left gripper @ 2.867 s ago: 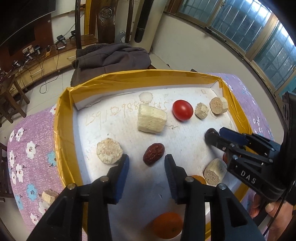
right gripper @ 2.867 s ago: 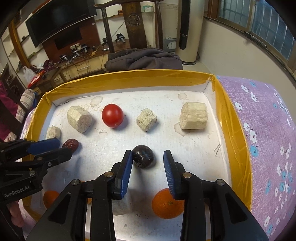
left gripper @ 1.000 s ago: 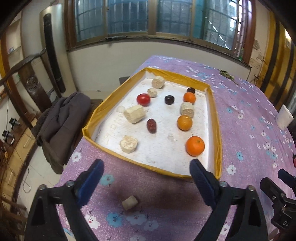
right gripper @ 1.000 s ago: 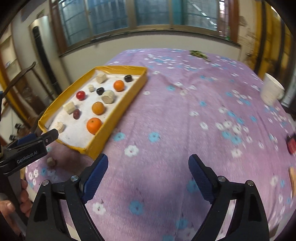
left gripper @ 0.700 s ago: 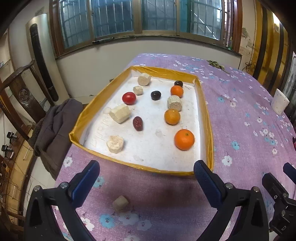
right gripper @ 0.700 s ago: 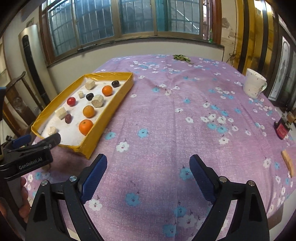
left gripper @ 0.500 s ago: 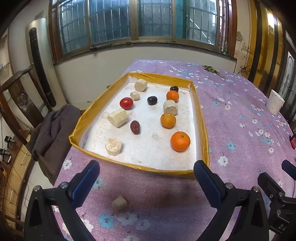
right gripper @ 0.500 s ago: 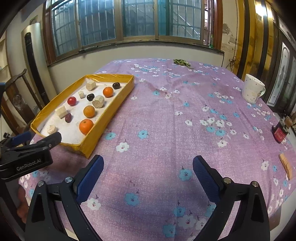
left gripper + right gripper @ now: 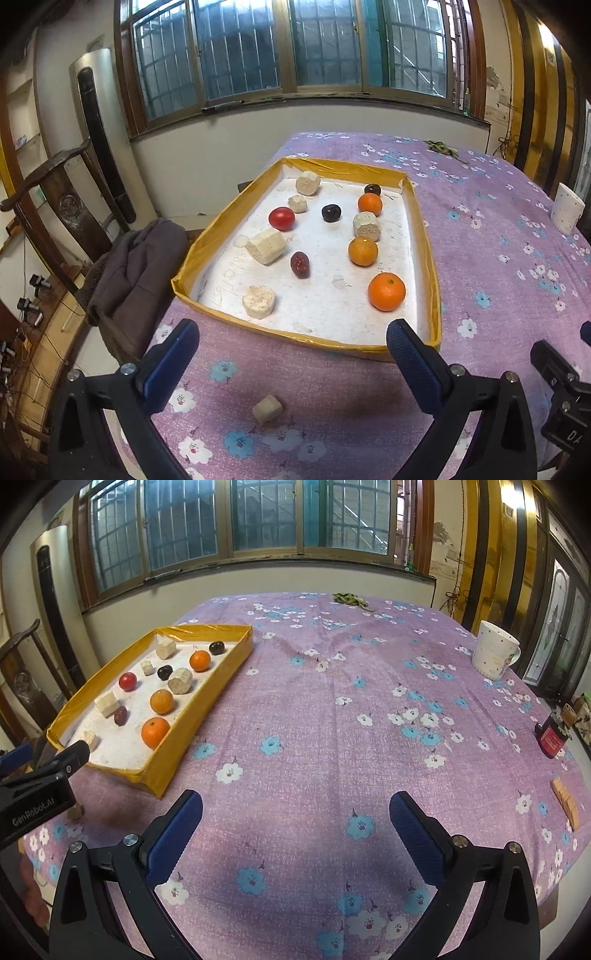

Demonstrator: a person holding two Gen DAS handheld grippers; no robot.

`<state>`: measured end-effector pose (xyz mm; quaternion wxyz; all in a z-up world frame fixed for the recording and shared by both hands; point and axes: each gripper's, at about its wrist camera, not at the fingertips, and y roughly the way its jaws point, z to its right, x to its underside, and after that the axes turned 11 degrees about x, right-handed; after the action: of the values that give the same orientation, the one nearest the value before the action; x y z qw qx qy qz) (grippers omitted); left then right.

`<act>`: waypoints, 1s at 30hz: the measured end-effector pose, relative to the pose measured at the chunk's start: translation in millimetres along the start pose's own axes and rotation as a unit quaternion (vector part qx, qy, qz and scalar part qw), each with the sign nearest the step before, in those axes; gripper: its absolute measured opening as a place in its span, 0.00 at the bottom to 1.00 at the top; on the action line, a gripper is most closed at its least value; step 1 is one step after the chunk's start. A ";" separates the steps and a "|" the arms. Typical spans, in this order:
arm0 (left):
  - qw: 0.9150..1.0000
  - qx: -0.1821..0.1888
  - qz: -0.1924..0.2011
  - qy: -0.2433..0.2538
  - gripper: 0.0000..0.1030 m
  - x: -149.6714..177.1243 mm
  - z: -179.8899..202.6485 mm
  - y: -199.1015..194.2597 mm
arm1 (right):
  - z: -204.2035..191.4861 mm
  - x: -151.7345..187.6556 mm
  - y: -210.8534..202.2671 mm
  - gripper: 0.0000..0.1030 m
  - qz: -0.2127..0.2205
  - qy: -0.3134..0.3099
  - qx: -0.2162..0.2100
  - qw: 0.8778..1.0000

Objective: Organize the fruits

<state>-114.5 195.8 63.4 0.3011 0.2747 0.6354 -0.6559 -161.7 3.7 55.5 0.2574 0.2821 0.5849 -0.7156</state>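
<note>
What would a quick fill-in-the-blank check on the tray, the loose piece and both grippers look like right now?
1. The number of oranges lying in the yellow tray is ___.
2. The small beige chunk lies on the ___, outside the tray.
3. The left gripper and the right gripper are both ___.
4. The only bright red fruit in the tray is the ___.

Missing words: three; tablecloth; open; tomato

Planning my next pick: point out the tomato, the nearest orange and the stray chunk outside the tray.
tomato [image 9: 281, 218], left wrist view, middle of its red skin.
nearest orange [image 9: 386, 291], left wrist view, centre of its front face.
stray chunk [image 9: 267, 408], left wrist view, its top face, on the cloth.
</note>
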 end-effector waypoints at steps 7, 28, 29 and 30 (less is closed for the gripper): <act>1.000 0.019 0.010 -0.007 1.00 -1.6 -4.8 -5.8 | -7.5 -2.7 -6.0 1.00 0.021 -0.005 0.012 1.000; 0.999 0.049 0.002 0.010 1.00 -3.9 -0.7 -4.6 | -14.4 1.3 -6.0 1.00 0.007 -0.006 0.010 1.000; 0.999 0.052 0.001 0.007 1.00 -3.9 -1.4 -4.1 | -14.5 1.4 -5.6 1.00 0.006 -0.006 0.010 1.000; 0.998 0.057 0.000 0.004 1.00 -4.1 -2.4 -3.6 | -14.9 1.6 -5.4 1.00 0.005 -0.006 0.010 1.000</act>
<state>-114.5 198.5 68.8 0.2819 0.2943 0.5983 -0.6899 -165.1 19.3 55.8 0.2617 0.2831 0.5749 -0.7217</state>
